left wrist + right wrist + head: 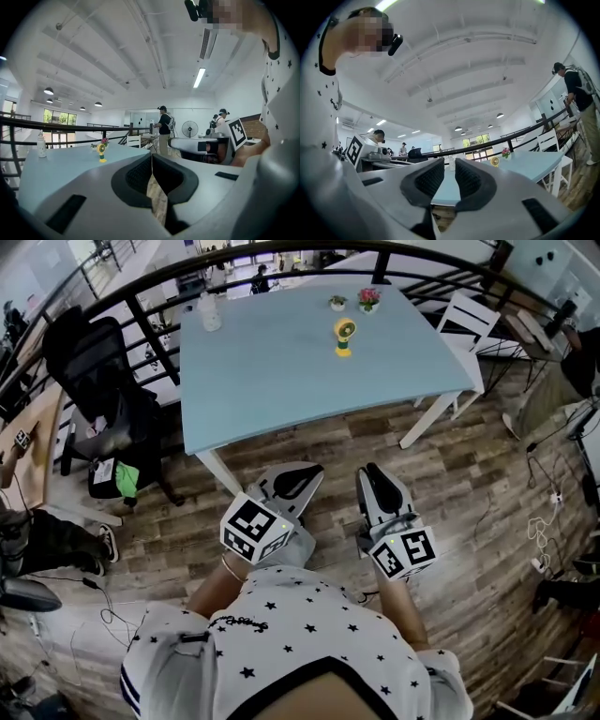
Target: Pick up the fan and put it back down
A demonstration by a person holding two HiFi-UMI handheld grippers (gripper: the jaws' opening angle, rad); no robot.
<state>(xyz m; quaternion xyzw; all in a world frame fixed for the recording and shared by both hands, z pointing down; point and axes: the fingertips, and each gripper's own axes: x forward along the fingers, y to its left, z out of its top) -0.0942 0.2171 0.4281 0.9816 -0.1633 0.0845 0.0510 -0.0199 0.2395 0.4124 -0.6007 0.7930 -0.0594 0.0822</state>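
Observation:
The small yellow fan (344,336) stands upright on the pale blue table (281,381), toward its far side. It shows small in the left gripper view (101,151) and in the right gripper view (494,161). Both grippers hang over the wooden floor close to my body, short of the table's near edge. My left gripper (298,478) (151,159) is shut, pads meeting in a thin line with nothing held. My right gripper (374,474) (449,171) is open by a narrow gap, with nothing between the pads.
A pink flower pot (369,298), a tiny plant (337,303) and a clear bottle (211,312) share the table. A black office chair (105,381) stands left, a white chair (466,320) right. A dark railing (281,261) runs behind. Cables (544,521) lie on the floor.

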